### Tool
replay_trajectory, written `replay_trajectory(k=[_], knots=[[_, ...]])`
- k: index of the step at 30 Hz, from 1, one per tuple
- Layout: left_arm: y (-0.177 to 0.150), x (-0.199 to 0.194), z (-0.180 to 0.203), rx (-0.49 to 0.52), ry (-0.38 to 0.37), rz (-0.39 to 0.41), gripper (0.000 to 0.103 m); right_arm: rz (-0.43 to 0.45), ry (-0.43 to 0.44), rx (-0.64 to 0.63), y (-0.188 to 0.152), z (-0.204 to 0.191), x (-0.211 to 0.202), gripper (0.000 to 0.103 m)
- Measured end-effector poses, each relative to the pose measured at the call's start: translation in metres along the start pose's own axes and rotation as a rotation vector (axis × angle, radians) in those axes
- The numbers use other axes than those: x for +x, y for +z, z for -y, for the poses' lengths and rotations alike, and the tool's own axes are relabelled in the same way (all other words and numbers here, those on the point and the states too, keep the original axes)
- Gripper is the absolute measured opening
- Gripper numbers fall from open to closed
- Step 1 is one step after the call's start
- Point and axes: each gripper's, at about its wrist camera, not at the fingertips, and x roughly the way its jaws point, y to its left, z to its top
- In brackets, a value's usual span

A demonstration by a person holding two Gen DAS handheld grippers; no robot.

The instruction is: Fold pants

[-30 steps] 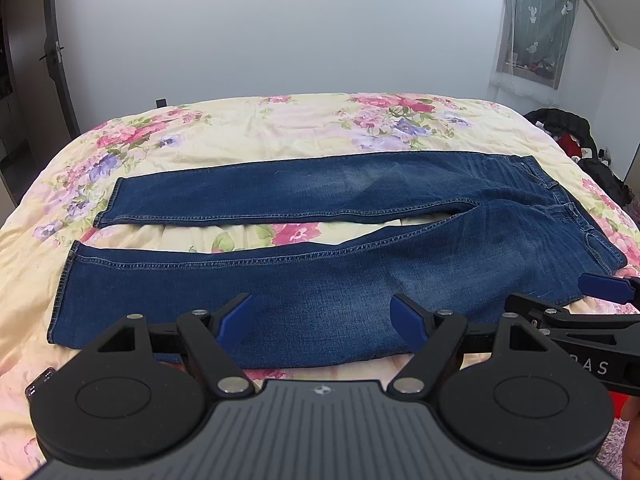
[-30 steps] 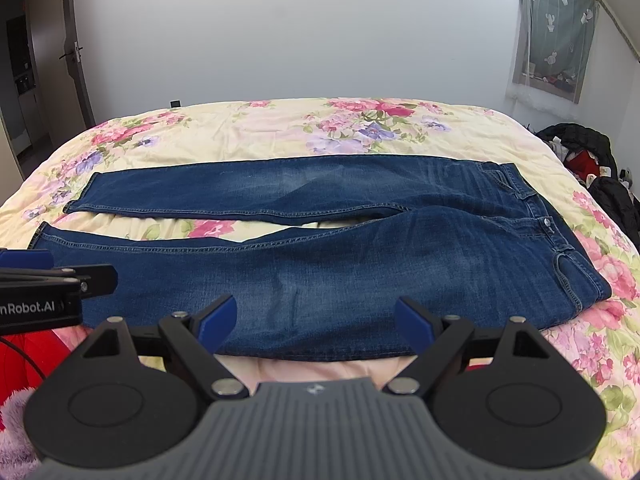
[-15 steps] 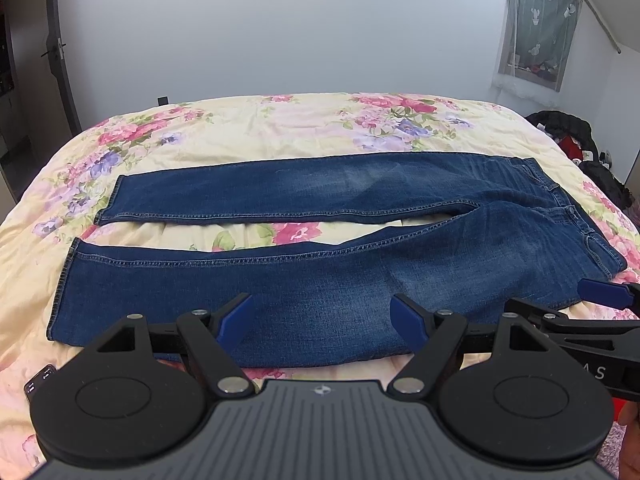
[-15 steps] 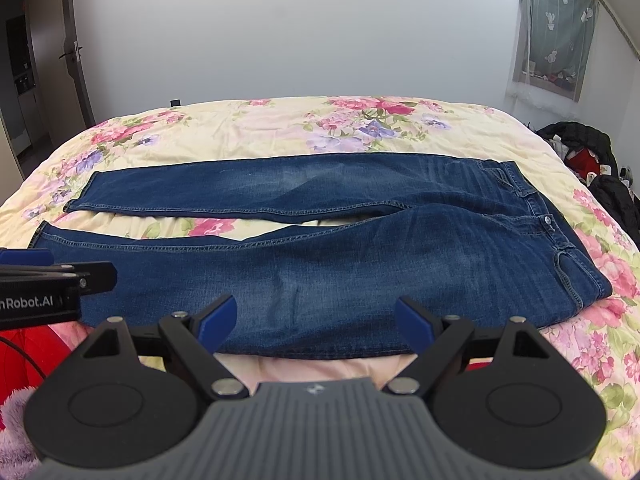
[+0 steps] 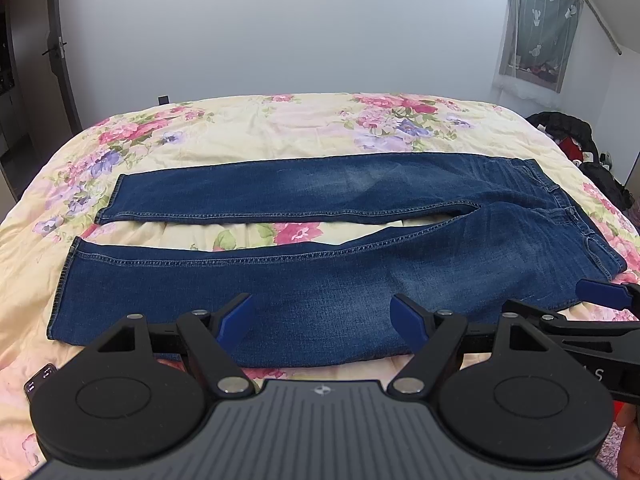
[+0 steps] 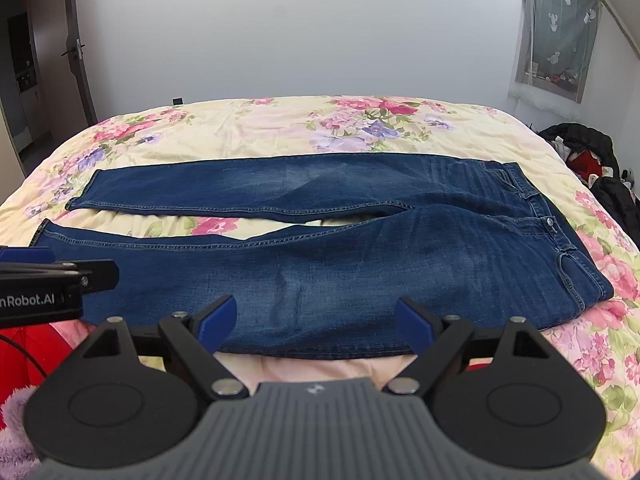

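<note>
On the floral bedspread [image 5: 280, 128], the jeans [image 5: 320, 280] lie flat, long axis crosswise: hems nearer the left gripper [image 5: 322, 316], waistband nearer the right gripper [image 6: 314, 318] (both wide open, empty, just short of the near leg).

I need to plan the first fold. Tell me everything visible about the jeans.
The jeans are dark blue denim with faded patches and pale stitching. They lie flat and unfolded on the floral bedspread, waistband to the right, hems to the left, the legs parted by a narrow gap. Nothing but the bedspread touches them; both grippers hover open at the near edge.
</note>
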Motion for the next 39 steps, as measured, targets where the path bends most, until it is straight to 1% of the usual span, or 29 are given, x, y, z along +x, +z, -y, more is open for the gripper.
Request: replay_trajectory(k=[23,39], knots=[[0.0018,-0.0016,-0.0019,-0.003,0.001,0.0,0.09,0.003,0.001,-0.003,0.0021,-0.0011,-0.0007,0.082],[0.0012,-0.0016,-0.0034,-0.001,0.006,-0.002,0.09,0.009,-0.008,0.017,-0.0031,0.0042,-0.0029,0.082]])
